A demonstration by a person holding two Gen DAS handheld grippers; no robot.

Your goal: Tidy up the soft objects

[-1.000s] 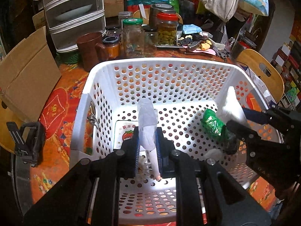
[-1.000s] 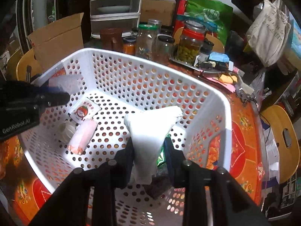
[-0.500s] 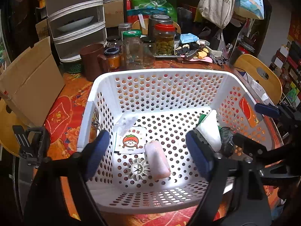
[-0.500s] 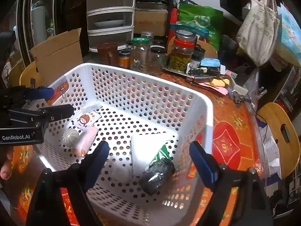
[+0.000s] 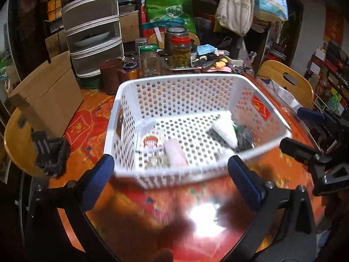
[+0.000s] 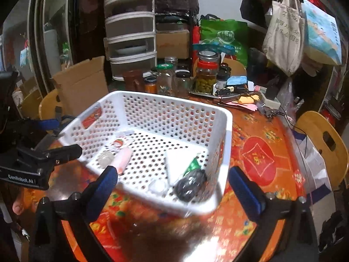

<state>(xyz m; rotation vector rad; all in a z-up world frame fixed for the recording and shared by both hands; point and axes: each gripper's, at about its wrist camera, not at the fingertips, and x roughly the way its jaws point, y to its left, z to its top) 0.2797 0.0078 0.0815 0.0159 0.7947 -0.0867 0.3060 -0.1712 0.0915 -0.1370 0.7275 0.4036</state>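
Both wrist views look down close at the white basket point(image 5: 196, 80) point(image 6: 174, 100), from opposite near corners

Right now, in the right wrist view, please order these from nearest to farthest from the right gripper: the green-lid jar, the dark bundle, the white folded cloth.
From the right gripper, which is open:
1. Dark bundle, in the basket's near corner, right side.
2. White folded cloth, just behind it, on the basket floor.
3. Green-lid jar, beyond the basket, among the jars on the table.
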